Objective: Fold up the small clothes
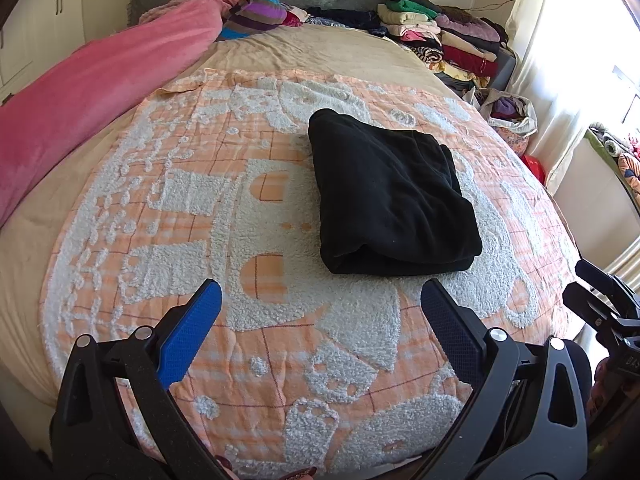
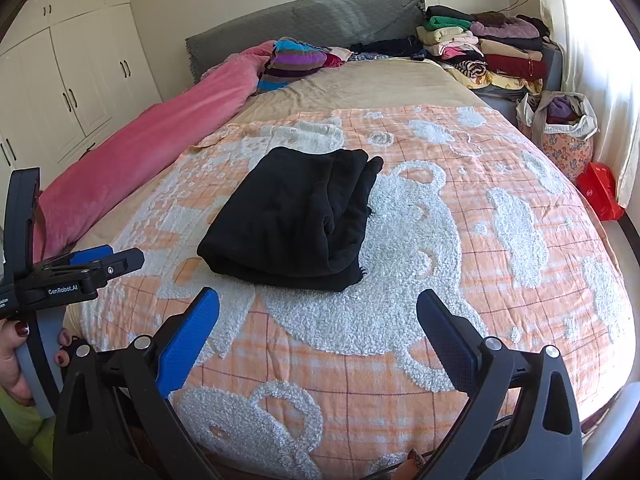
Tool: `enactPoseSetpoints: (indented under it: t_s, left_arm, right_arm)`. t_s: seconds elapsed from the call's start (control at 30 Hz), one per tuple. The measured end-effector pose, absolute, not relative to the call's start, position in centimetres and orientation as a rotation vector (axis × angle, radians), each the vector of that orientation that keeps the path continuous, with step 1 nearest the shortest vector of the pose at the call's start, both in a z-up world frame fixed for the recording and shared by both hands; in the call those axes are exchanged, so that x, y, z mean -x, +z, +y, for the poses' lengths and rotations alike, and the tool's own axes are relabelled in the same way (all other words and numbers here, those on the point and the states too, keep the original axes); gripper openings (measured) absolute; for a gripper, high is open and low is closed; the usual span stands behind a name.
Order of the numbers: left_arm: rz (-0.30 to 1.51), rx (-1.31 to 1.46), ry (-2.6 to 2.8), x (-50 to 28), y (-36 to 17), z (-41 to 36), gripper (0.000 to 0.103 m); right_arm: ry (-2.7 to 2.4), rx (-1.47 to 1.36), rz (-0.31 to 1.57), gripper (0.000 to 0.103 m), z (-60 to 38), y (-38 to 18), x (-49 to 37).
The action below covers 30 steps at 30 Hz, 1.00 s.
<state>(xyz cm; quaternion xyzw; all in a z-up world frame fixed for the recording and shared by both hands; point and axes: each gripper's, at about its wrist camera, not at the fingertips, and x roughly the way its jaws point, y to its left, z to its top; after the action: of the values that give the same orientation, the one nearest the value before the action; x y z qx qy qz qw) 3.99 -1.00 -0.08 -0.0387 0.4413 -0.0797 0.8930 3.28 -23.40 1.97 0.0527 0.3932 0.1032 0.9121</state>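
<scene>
A black garment (image 1: 388,192) (image 2: 296,216) lies folded into a thick rectangle on the orange-and-white blanket (image 1: 224,216) (image 2: 440,272) in the middle of the bed. My left gripper (image 1: 320,300) hovers open over the blanket, short of the garment's near edge, with nothing between its blue pads. My right gripper (image 2: 318,308) is open too, empty, and just short of the garment's near fold. In the right wrist view the left gripper (image 2: 108,262) shows at the left edge, held by a hand (image 2: 16,360). The right gripper's frame (image 1: 604,300) appears at the right edge of the left wrist view.
A pink duvet (image 1: 88,84) (image 2: 160,136) runs along the bed's left side. Stacks of folded clothes (image 1: 444,40) (image 2: 488,48) fill the far right corner by the grey headboard (image 2: 320,16). A striped cushion (image 2: 296,60), a floral bag (image 2: 560,128) and a red packet (image 2: 600,192) stand right.
</scene>
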Motion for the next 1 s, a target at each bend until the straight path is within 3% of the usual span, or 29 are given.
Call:
enactPoseSetpoints:
  t_s: [1.0]
  left_arm:
    - [0.926, 0.083, -0.165, -3.88, -0.26, -1.06, 0.094]
  right_arm:
    - [0.2, -0.098, 0.82, 0.099, -23.3, 1.75, -3.22]
